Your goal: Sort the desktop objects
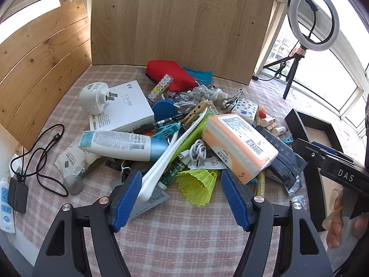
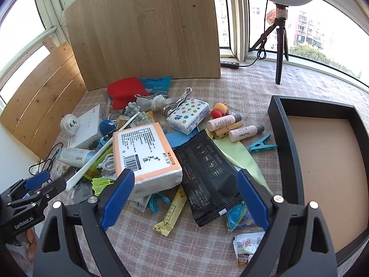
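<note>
A heap of desk clutter lies on the checked cloth. My left gripper [image 1: 181,198] hangs open above its near edge, with a yellow-green shuttlecock [image 1: 198,185] and a white shoehorn [image 1: 161,164] between and beyond its blue pads, touching neither. An orange tissue pack [image 1: 239,145] lies right of it, a lotion tube [image 1: 120,145] to the left. My right gripper [image 2: 184,196] is open over the orange tissue pack [image 2: 145,154] and a black pouch [image 2: 207,170]; nothing is gripped. The left gripper [image 2: 37,182] also shows at the left edge of the right wrist view.
A black tray [image 2: 286,143] with a bare brown floor sits to the right. A wood board [image 2: 143,30] stands behind the heap. A ring light on a tripod [image 1: 311,20] is at the back right. A power strip [image 1: 5,205] and black cable [image 1: 43,161] lie left.
</note>
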`<state>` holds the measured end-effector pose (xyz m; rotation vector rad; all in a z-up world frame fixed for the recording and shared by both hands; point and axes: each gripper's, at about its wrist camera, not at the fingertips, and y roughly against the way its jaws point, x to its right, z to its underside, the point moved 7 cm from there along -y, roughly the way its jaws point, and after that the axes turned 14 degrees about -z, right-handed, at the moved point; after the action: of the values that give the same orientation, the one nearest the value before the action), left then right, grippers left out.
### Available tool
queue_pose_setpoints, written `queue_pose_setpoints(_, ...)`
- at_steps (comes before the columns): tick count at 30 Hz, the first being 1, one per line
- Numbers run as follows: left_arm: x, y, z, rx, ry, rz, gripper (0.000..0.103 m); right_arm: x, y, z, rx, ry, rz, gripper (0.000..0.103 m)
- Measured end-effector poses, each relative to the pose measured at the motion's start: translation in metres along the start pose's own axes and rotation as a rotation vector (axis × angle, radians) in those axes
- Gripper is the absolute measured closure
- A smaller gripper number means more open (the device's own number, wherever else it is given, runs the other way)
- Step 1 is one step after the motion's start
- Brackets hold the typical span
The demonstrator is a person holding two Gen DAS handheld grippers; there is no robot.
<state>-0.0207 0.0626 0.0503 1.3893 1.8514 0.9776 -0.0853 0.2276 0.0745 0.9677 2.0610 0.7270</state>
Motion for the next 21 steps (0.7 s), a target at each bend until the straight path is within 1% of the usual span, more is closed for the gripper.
queue_pose_setpoints(1,0.008,-0.002,0.000,-0.010,0.001,0.011,0.045,0.001,-0.004,-0.004,-0.013,0.011,-0.011,0.043)
queue_pose_setpoints(2,0.015,-0.004,-0.001,-0.018,0.006,0.015,0.046,0.003,-0.009,-0.008,-0.029,0.021,-0.019,0.047)
queue_pose_setpoints(3,0.021,-0.006,-0.002,-0.023,0.013,0.019,0.049,0.006,-0.014,-0.012,-0.043,0.026,-0.028,0.049)
queue_pose_setpoints(5,0.031,-0.009,-0.004,-0.035,0.033,0.028,0.051,0.012,-0.023,-0.018,-0.067,0.021,-0.053,0.049)
queue_pose_setpoints(9,0.048,-0.014,-0.006,-0.054,0.062,0.050,0.051,0.015,-0.040,-0.026,-0.129,-0.006,-0.148,0.049)
queue_pose_setpoints(14,0.066,-0.024,-0.011,-0.072,0.083,0.057,0.051,0.013,-0.065,-0.031,-0.199,0.019,-0.186,0.049)
queue_pose_setpoints(18,0.074,-0.035,-0.013,-0.109,0.117,0.086,0.051,0.014,-0.085,-0.032,-0.248,-0.014,-0.243,0.049)
queue_pose_setpoints(21,0.079,-0.042,-0.013,-0.125,0.118,0.092,0.051,0.015,-0.099,-0.028,-0.292,-0.047,-0.278,0.049)
